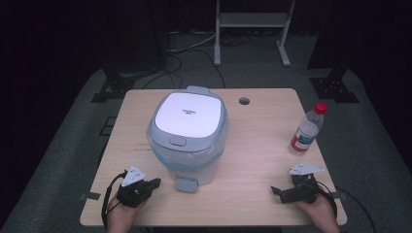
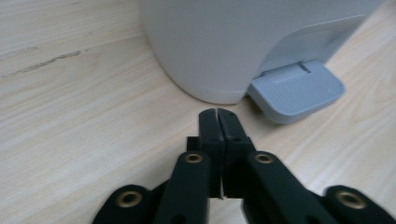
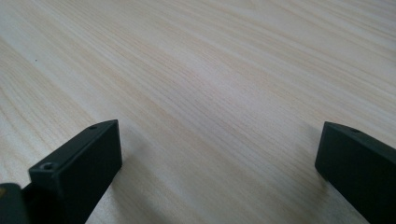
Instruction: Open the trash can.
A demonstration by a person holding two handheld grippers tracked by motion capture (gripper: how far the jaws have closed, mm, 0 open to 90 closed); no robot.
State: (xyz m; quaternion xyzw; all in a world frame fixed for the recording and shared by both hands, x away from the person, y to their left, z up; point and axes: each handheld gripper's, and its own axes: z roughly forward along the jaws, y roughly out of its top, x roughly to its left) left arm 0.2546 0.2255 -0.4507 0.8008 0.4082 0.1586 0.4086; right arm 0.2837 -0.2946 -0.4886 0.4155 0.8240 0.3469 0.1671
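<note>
Nosing the left gripper [image 2: 217,112], fingers pressed together on nothing, toward the grey foot pedal [image 2: 295,91] of the lidded pedal bin [image 1: 188,133] standing mid-table; likely next pushing down squarely there, right gripper [image 1: 283,192] resting spread by the near right corner.

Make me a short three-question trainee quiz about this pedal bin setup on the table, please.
1. True or false: the left gripper has its jaws shut with nothing between them.
2. Which part of the pedal bin does the left gripper point toward: A the lid, B the foot pedal, C the back hinge?
3. What stands upright near the table's right edge?

Key: 1 true. 2 B. 3 A water bottle with a red cap, beyond the right gripper, whose jaws stand open.
</note>
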